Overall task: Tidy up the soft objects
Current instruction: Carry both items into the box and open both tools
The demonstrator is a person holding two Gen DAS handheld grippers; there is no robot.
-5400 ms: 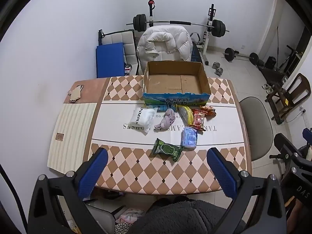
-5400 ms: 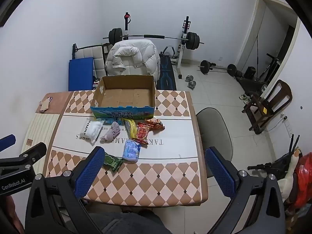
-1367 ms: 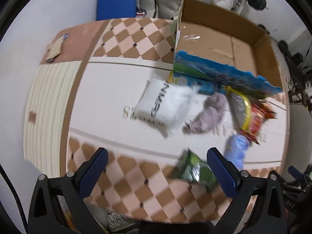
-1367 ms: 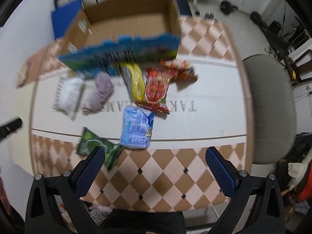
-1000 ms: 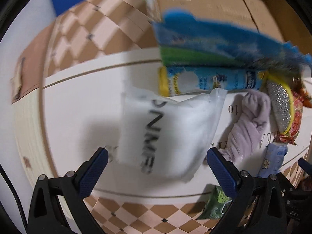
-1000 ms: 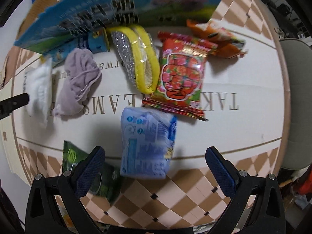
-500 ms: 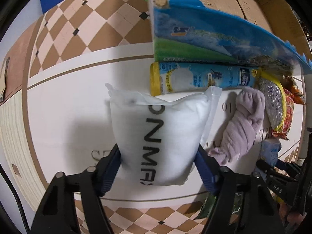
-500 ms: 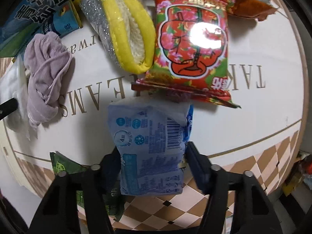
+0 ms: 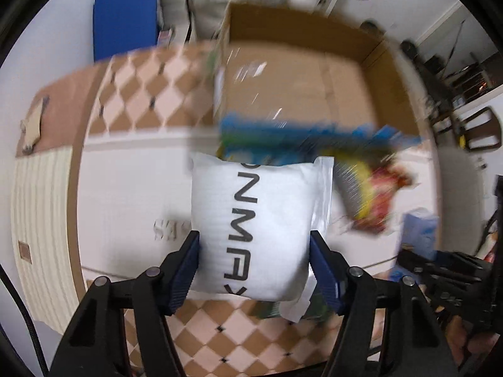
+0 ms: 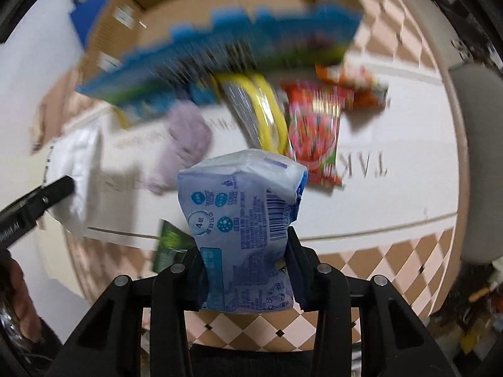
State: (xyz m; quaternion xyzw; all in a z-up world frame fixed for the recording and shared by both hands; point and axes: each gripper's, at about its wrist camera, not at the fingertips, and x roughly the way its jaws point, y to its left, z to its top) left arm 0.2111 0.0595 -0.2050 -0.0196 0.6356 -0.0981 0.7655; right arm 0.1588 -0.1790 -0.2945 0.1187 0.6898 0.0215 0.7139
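My left gripper [image 9: 254,260] is shut on a white pillow pack [image 9: 257,226] with black letters and holds it above the table, in front of the open cardboard box [image 9: 298,78]. My right gripper [image 10: 246,270] is shut on a light blue tissue pack [image 10: 242,229] and holds it off the table. The box [image 10: 220,22] shows blurred beyond it. The white pack [image 10: 75,169] and the left gripper's finger show at the left of the right wrist view. The blue pack [image 9: 419,232] shows at the right of the left wrist view.
On the table [image 10: 393,194] in front of the box lie a lilac cloth [image 10: 185,144], a yellow sponge pack [image 10: 257,116], a red snack bag [image 10: 314,132], an orange bag [image 10: 355,88] and a green pack [image 10: 171,245]. A grey chair [image 10: 478,157] stands at the right.
Both grippers have lifted their packs off the table and pulled back; the view is blurred with motion. The box now shows from higher up.
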